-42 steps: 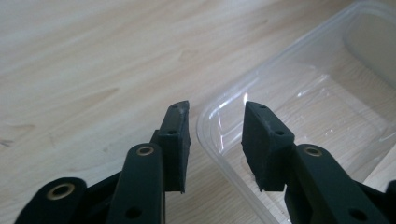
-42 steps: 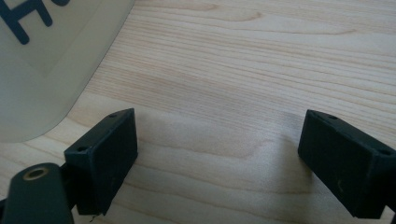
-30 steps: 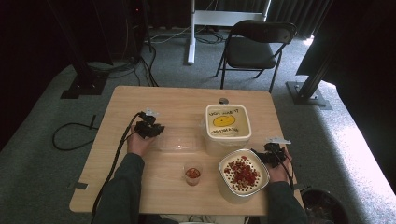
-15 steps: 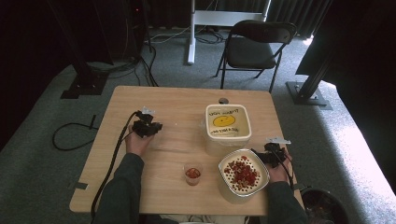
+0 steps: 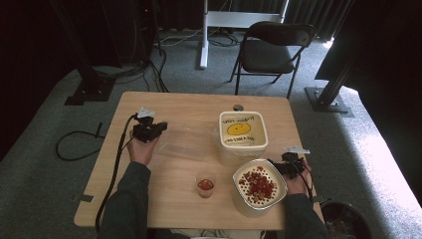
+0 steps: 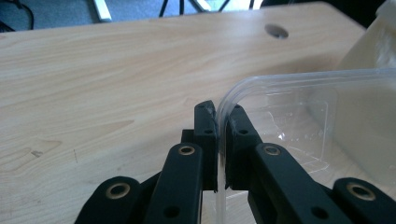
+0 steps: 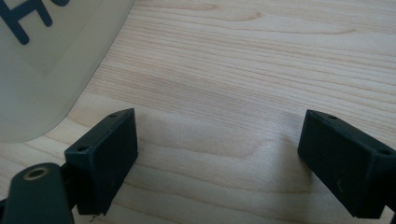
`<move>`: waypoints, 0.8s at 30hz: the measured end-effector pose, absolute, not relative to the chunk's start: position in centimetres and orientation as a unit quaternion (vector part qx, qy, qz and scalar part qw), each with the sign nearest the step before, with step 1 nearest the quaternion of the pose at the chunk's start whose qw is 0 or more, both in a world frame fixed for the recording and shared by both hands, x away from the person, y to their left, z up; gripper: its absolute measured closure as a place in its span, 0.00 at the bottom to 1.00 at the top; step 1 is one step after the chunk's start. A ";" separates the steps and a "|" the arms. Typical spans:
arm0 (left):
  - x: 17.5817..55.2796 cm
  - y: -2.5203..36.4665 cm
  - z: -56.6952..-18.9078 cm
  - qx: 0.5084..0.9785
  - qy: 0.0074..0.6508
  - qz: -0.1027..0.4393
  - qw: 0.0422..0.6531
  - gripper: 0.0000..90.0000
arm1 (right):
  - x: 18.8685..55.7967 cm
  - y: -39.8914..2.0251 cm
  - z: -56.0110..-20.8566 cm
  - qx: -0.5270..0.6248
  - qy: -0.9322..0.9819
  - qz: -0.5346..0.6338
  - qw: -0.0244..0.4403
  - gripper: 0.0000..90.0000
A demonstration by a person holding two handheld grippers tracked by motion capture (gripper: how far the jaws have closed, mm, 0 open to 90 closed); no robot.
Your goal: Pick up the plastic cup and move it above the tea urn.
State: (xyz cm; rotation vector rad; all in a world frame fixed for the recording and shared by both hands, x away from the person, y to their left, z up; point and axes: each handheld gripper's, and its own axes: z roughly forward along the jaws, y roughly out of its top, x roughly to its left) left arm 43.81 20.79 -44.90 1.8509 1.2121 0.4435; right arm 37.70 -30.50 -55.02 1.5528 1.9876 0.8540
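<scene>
Left gripper (image 6: 217,116) clamps the rim corner of the clear plastic lid (image 6: 299,121), jaws having just closed onto it, wall pinched between both pads; in the high view the left gripper (image 5: 149,130) sits at the left end of the lid (image 5: 181,144), which lies on the wooden table (image 5: 169,104) just left of the white tub with the yellow smiley (image 5: 241,132). Right gripper (image 7: 217,158) has its jaws wide apart over bare wood with nothing between them, resting beside the foil bowl of red pieces (image 5: 259,185), a small cup (image 5: 205,185) near the front edge
</scene>
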 end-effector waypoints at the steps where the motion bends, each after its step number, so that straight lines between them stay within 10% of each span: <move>1: 43.8 20.8 -44.7 0.738 0.487 0.177 0.431 0.96 | 37.7 -30.5 -55.0 0.566 0.725 0.312 0.237 0.13; 24: 44.0 17.0 -37.2 0.705 0.466 0.205 0.493 0.96 | 37.7 -30.5 -55.0 0.564 0.726 0.313 0.236 0.14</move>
